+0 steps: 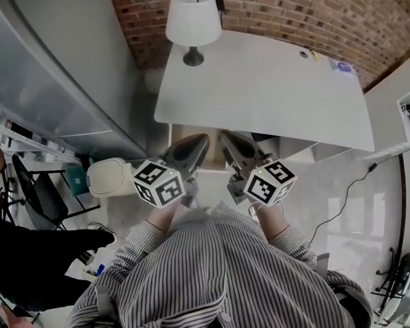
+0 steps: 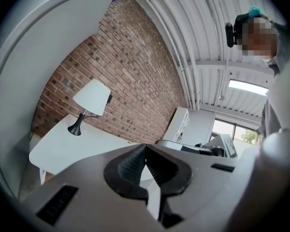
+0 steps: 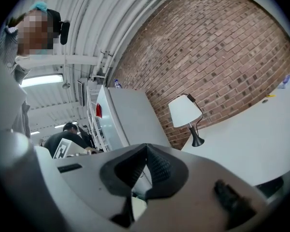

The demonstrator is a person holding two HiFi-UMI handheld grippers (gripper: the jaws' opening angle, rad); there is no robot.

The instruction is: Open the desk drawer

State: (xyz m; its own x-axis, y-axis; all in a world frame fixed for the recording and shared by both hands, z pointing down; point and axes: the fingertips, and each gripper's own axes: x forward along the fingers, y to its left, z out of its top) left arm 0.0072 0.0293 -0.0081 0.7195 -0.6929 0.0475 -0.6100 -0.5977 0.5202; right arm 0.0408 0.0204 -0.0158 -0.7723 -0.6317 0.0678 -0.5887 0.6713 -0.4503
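The white desk (image 1: 273, 94) stands against the brick wall, its front edge toward me. Just under that edge shows a tan-brown patch (image 1: 180, 134); I cannot tell whether it is the drawer. My left gripper (image 1: 203, 139) and right gripper (image 1: 223, 137) are held side by side in front of my chest, tips toward the desk's front edge and apart from it. In the left gripper view the left gripper (image 2: 145, 146) has its ribbed pads tip to tip with nothing between them. In the right gripper view the right gripper (image 3: 146, 146) is likewise shut on nothing.
A white lamp (image 1: 192, 20) stands at the desk's far left corner, small items (image 1: 342, 66) at its far right. A grey cabinet (image 1: 55, 74) flanks the left, with a white bin (image 1: 109, 176) below. A cable (image 1: 348, 190) crosses the floor at right. A person in dark clothes (image 1: 27, 258) is at left.
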